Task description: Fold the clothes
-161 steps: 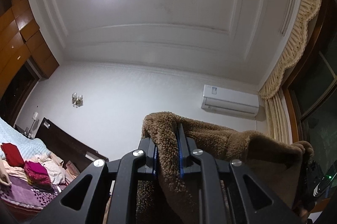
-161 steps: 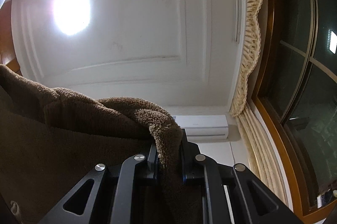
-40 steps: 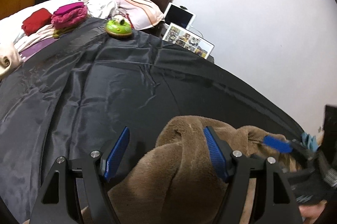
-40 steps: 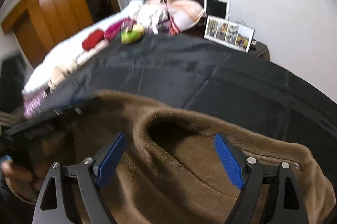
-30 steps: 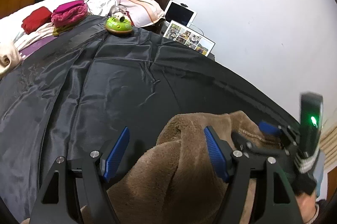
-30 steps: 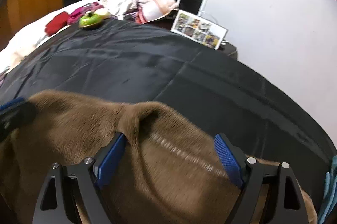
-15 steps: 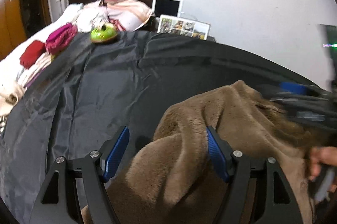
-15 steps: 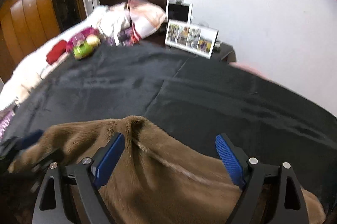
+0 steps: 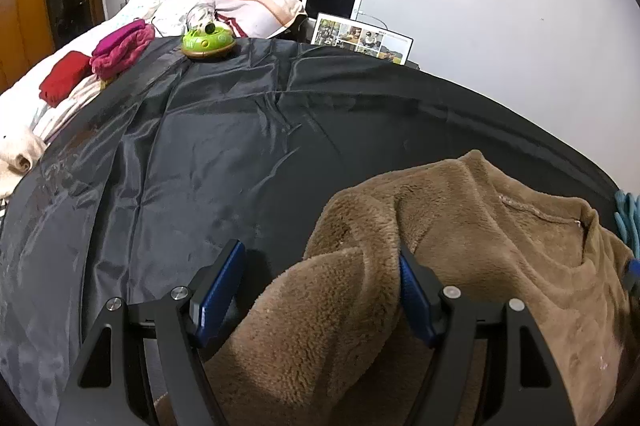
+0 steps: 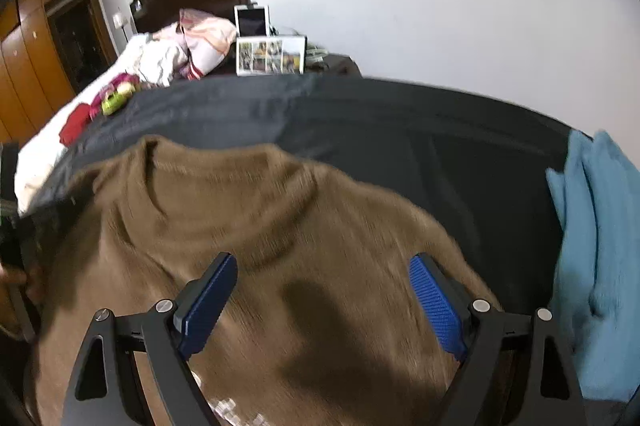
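Lying on the black sheet (image 9: 224, 154), the brown fleece top (image 9: 460, 246) is spread flat. Left gripper (image 9: 320, 290): jaws spread, a fleece fold bunched between them. Right gripper (image 10: 324, 302): jaws spread above the fleece, gripping nothing. Blue garment (image 10: 596, 246) lies beside it.

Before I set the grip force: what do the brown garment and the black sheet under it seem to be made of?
Brown garment: looks like thick fleece or plush, matte, with a fuzzy pile and soft rounded folds. Black sheet: probably a thin synthetic such as nylon or polyester, smooth with a slight sheen; it shows sharp creases and glints of light.
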A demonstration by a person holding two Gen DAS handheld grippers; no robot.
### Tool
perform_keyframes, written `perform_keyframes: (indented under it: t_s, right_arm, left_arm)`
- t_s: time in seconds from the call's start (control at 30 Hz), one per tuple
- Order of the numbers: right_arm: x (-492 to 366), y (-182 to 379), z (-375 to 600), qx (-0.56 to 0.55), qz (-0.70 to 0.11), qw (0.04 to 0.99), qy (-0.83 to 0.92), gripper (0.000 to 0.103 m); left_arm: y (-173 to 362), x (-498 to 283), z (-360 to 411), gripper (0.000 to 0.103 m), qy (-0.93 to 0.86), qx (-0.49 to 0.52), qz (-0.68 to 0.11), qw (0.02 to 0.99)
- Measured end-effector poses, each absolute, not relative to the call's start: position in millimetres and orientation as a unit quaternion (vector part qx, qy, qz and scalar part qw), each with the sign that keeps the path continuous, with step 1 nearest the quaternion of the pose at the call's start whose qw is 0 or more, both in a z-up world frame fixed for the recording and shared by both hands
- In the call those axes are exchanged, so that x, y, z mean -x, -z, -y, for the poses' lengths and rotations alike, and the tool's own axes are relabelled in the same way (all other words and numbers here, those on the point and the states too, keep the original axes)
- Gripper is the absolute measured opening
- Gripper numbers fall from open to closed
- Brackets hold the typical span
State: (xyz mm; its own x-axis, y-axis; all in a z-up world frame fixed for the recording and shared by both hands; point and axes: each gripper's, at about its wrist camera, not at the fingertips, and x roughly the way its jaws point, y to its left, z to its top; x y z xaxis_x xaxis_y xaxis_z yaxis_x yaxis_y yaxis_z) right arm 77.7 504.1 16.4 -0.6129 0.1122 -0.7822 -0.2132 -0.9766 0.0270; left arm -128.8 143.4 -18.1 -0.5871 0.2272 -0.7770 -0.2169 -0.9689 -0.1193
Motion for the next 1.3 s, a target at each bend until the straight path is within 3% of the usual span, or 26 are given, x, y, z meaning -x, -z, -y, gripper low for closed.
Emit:
perform_keyframes:
  t_s: [0.23,0.43,0.63,0.87,1.1,1.3]
  right_arm:
    - [-58,15,-516,0.453,-0.033,0.146,-0.879,0.089]
    - [-44,21,-531,0.45,-0.044,0.156,-0.878,0.096]
    - [-25,23,-539,0.453,-0.044,0.165,-0.875,0.101]
    - [-23,24,-545,0.452,-0.041,0.165,-0.876,0.101]
    - [-46,11,-532,0.441,-0.058,0.152,-0.883,0.101]
    - [-98,-28,-491,0.412,-0.064,0.084,-0.905,0.102]
  left_arm:
    - [20,133,-148,0.077,-0.89,0.44,-0.027,0.118]
    - [21,147,-150,0.082,-0.888,0.441,-0.056,0.117]
    - [23,159,-149,0.089,-0.885,0.447,-0.051,0.118]
    - [24,158,-148,0.09,-0.886,0.446,-0.049,0.116]
    - [23,158,-144,0.091,-0.884,0.451,-0.04,0.116]
    - [13,139,-135,0.091,-0.873,0.464,-0.003,0.151]
